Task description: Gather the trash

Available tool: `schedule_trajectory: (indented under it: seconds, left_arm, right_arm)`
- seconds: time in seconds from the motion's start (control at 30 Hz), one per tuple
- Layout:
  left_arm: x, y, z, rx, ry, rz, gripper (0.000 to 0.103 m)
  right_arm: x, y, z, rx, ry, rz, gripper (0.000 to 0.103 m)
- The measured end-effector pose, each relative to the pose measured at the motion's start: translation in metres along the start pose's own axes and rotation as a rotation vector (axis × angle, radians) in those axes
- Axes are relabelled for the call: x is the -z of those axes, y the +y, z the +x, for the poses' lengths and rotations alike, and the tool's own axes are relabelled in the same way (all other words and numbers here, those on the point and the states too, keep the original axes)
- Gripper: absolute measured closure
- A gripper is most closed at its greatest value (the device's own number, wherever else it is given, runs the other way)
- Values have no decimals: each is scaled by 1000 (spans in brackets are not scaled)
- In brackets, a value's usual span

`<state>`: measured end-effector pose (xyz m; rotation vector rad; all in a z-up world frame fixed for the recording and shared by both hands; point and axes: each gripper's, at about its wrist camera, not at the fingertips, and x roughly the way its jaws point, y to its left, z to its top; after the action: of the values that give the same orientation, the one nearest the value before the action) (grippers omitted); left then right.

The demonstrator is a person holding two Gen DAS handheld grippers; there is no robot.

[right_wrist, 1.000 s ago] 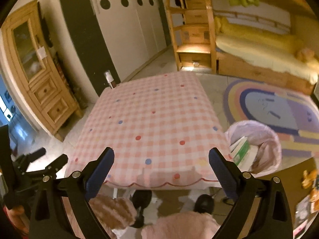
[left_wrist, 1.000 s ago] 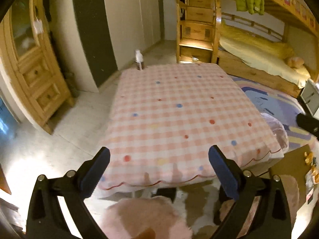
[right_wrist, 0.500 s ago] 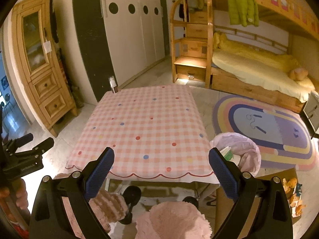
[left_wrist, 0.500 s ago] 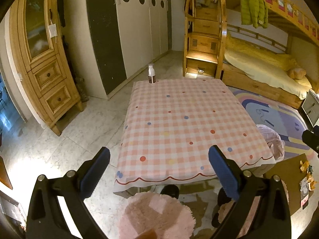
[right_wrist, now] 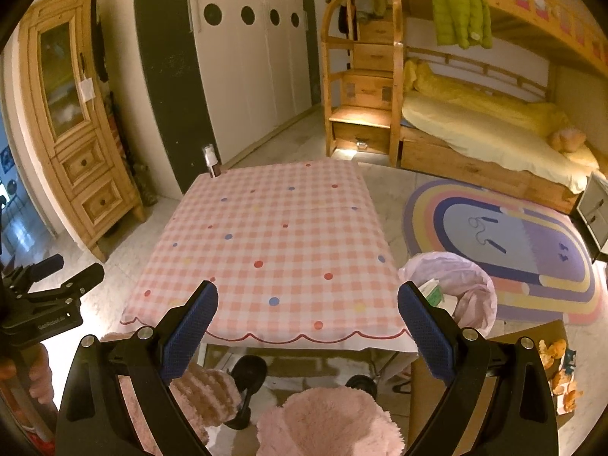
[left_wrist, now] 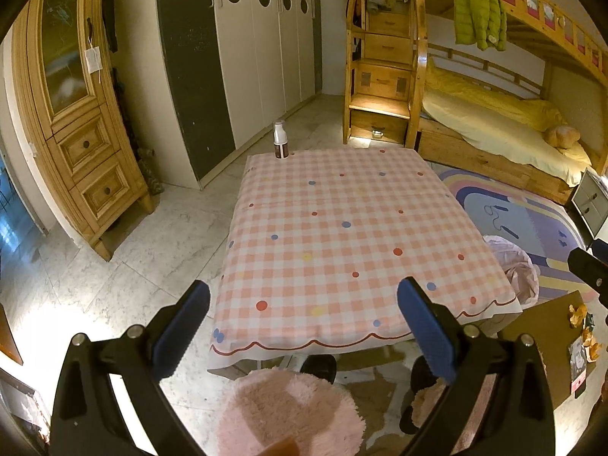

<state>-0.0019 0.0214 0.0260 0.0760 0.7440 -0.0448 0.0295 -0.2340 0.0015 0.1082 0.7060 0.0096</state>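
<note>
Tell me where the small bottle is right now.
The small bottle stands upright on the far left corner of the checked tablecloth, nearest the white wardrobe.

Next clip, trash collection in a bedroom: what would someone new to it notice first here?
The pink checked tablecloth fills the middle of both views, bare except for a small bottle standing upright at its far left corner. Beside the table's right edge sits a bin lined with a pink bag, with something white and green inside. Both the left gripper and the right gripper are open and empty, short of the table.
</note>
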Motion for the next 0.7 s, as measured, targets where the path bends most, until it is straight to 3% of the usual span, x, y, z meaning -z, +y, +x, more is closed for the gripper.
schedule_trajectory:
  seconds: [0.7]
  left_arm:
    - [1, -6, 3, 4, 16, 1, 7]
  right_arm:
    - [3, -3, 3, 4, 6, 11, 9]
